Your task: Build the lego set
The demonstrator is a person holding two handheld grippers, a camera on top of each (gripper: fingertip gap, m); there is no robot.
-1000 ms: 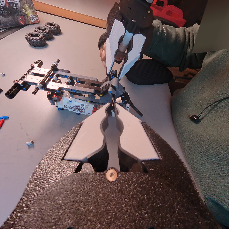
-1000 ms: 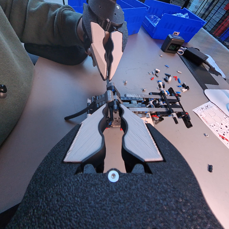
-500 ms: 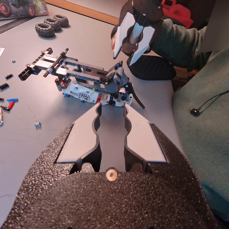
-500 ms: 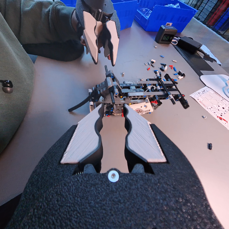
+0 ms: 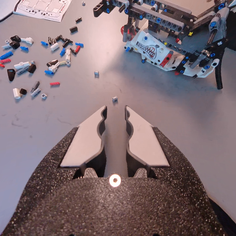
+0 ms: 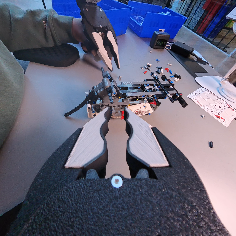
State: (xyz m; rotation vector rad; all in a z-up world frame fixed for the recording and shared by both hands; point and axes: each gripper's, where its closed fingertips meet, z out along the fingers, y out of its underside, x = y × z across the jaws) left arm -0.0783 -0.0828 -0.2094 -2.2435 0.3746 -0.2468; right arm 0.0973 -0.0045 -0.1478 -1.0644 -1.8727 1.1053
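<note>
A grey table (image 5: 166, 127) carries a half-built lego vehicle frame (image 6: 134, 97), made of black and grey beams over a white block printed with shark teeth. It stands near the middle of the table, with a black ribbed hose (image 6: 75, 108) trailing from one end.

The left gripper (image 5: 116, 106) hovers low over bare table with its two fingers parted and nothing between them. A small grey bush (image 5: 115, 99) lies just beyond its fingertips, untouched. A second grey bush (image 5: 96, 73) sits a little farther out.

Loose pins and connectors (image 5: 38, 61) in blue, red, black and white are scattered toward the table's far side. A sticker sheet (image 5: 42, 9) lies beyond them.

The right gripper (image 6: 116, 108) is also released and empty, its tips just in front of the frame's white block. Blue bins (image 6: 150, 23) line the far edge of the table, with a small black device (image 6: 159, 41) beside them.
</note>
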